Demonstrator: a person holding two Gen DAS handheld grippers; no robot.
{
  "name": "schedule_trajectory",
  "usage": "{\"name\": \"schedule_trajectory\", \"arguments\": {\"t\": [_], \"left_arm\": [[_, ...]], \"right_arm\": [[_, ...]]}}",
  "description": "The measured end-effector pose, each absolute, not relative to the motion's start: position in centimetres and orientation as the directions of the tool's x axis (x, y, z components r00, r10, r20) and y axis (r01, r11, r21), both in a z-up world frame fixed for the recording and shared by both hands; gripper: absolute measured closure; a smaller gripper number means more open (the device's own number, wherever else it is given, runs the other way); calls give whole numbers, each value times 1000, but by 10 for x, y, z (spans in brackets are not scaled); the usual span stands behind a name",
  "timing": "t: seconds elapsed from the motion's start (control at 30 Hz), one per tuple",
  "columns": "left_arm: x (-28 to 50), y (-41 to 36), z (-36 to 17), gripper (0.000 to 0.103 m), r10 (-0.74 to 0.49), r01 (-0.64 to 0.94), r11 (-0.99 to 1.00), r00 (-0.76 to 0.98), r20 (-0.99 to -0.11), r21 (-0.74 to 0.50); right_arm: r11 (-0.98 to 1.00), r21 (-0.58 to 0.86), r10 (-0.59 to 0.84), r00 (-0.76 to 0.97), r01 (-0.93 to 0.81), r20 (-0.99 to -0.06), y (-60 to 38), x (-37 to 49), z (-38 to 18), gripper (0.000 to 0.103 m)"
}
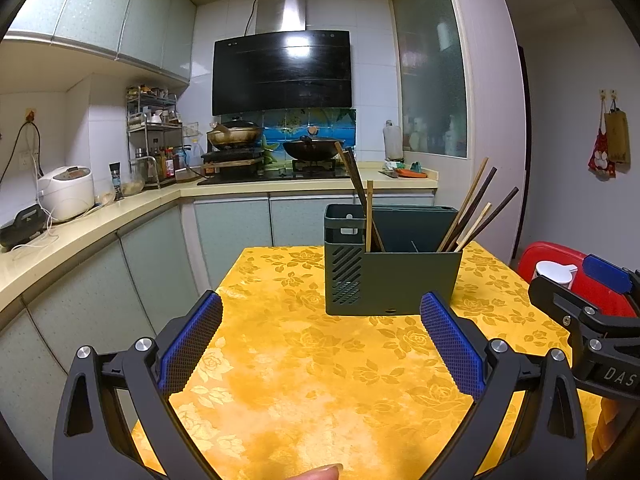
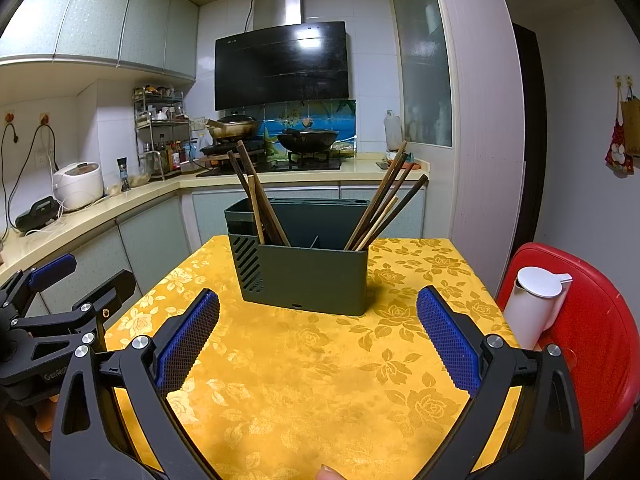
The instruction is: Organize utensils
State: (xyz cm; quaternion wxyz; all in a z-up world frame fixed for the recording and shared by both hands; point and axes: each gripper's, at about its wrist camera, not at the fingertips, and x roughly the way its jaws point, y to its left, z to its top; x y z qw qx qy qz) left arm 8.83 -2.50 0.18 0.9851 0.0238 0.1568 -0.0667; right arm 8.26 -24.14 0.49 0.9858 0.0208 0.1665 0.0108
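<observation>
A dark green utensil holder (image 1: 394, 280) (image 2: 308, 268) stands on the yellow flowered tablecloth (image 1: 312, 380) (image 2: 304, 380). Several wooden chopsticks lean in its left compartment (image 1: 362, 200) (image 2: 256, 200) and several more in its right compartment (image 1: 474, 212) (image 2: 388, 200). My left gripper (image 1: 320, 340) is open and empty, hovering over the table short of the holder. My right gripper (image 2: 318, 336) is open and empty too, facing the holder. Each gripper shows at the edge of the other's view, the right one (image 1: 592, 304) and the left one (image 2: 60, 300).
A red stool (image 2: 592, 332) with a white jug (image 2: 534, 304) on it stands right of the table. A kitchen counter (image 1: 100, 220) with a rice cooker (image 1: 66, 192), spice rack and stove with woks runs along the left and back.
</observation>
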Motion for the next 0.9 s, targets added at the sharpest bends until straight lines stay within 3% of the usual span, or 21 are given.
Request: {"name": "schedule_trajectory", "arguments": {"t": [0.9], "left_arm": [[93, -27, -2, 7, -129, 144, 989, 939, -318, 25]], "right_arm": [[999, 41, 29, 942, -16, -336, -241, 84, 3, 7]]}}
